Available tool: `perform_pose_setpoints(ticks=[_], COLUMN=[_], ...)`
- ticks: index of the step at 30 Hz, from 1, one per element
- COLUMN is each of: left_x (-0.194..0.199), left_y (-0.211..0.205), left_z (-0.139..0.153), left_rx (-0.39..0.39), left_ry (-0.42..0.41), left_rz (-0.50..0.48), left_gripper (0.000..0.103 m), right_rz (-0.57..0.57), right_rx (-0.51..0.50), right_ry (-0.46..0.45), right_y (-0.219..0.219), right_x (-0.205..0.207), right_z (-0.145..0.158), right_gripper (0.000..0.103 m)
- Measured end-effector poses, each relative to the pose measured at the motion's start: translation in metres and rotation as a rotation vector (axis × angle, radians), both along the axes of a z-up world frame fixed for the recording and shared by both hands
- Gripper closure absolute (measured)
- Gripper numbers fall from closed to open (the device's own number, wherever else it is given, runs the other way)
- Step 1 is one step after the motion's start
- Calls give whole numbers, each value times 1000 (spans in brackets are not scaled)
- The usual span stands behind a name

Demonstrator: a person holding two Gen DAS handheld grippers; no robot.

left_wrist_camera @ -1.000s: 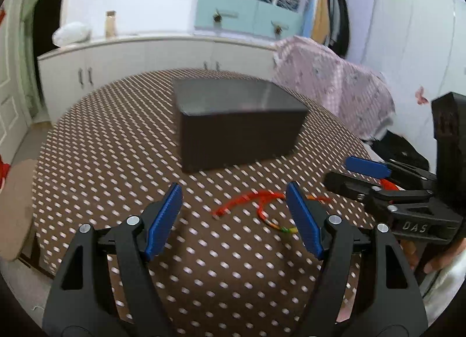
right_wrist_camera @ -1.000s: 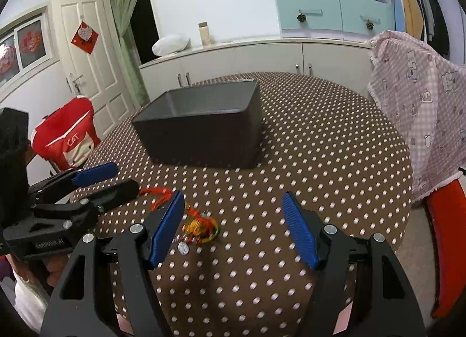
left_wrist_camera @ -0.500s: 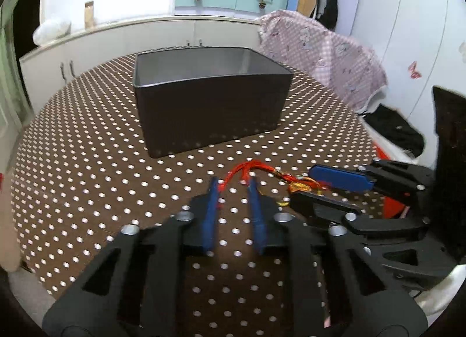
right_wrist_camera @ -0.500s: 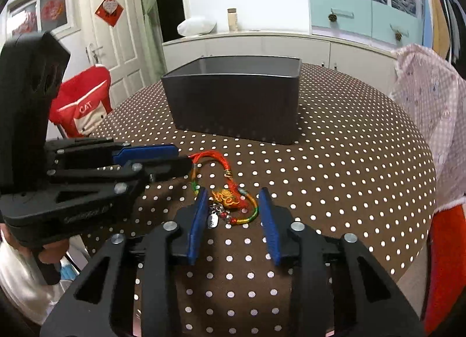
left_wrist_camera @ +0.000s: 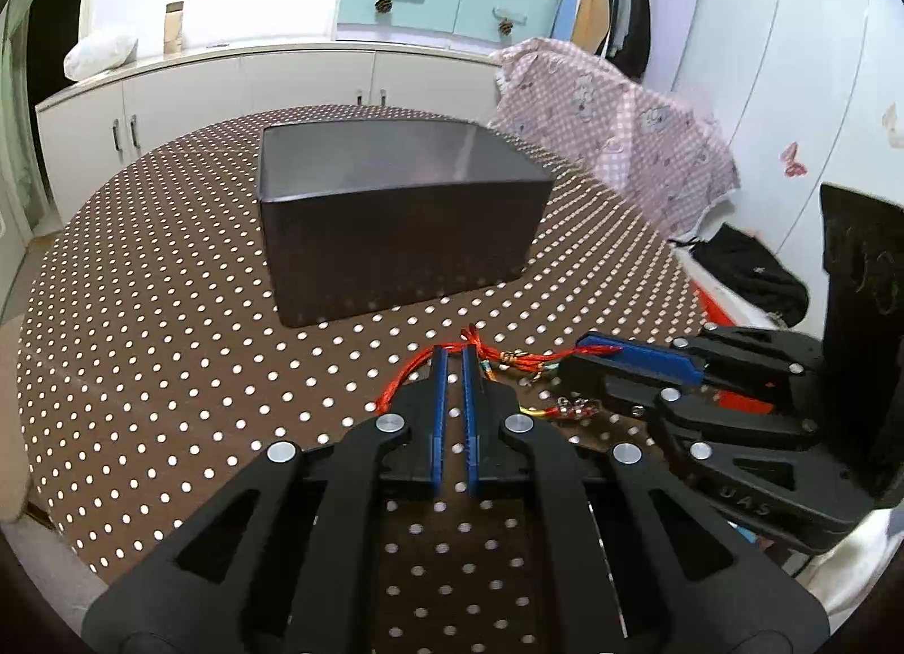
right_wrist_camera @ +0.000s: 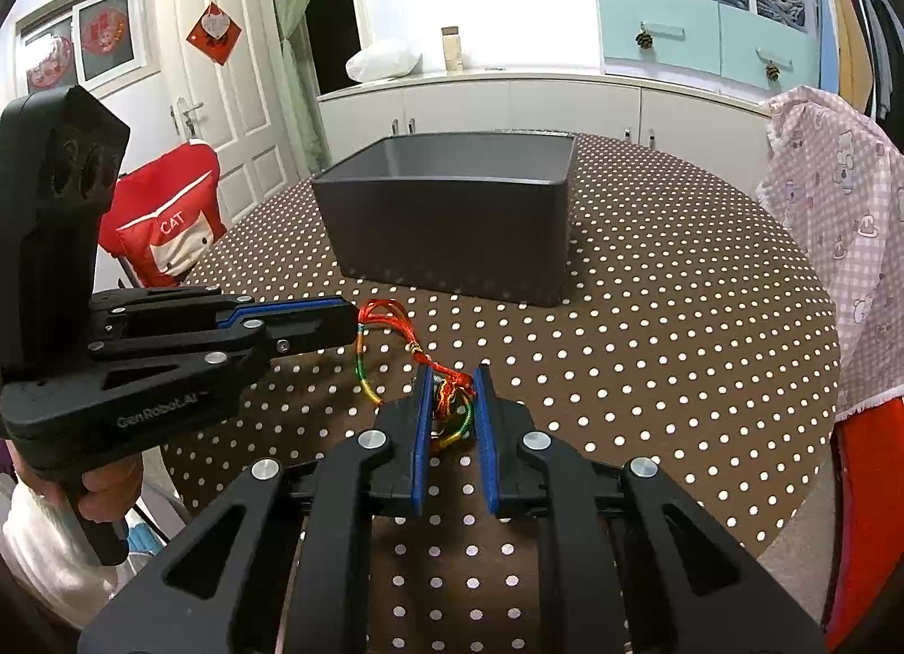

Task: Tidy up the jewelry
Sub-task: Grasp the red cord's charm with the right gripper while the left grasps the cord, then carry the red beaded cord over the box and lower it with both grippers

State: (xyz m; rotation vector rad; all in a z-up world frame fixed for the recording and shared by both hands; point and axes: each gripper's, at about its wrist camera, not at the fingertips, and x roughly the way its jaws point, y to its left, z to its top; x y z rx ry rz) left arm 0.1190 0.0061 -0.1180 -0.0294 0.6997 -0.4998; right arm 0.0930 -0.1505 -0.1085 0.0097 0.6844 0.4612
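Jaws clamped at both ends: the left gripper pinches the red cord of a bracelet, the right gripper its knotted charm, just above the dotted table; beyond stands a dark box.

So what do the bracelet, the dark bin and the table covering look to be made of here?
Bracelet: braided cord, mostly red with multicolored strands, matte and limp, with small metallic-looking charms.
Bin: probably molded plastic; dark gray, smooth one-piece walls with rounded corners and a faint sheen.
Table covering: brown with white dots, likely fabric or vinyl; which one cannot be told.
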Motion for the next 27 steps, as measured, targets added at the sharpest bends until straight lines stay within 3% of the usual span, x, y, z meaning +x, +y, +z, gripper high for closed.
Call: perform_pose_setpoints(ticks=[9, 15, 23, 27], left_x=[-3, 3, 19, 36], left_y=[10, 14, 14, 14], left_z=[16, 42, 69, 74], left_rx=[-44, -44, -2, 20], left_ry=[-40, -114, -208, -209], left_rz=[29, 56, 116, 142], left_gripper=[97, 97, 96, 94], right_rz=[-15, -9, -16, -33], right_rx=[13, 18, 29, 36], right_ry=[-46, -115, -192, -194], right_y=[-3, -1, -3, -4], right_x=[1, 9, 28, 44], right_z=[17, 40, 68, 73], right_gripper=[90, 90, 90, 90])
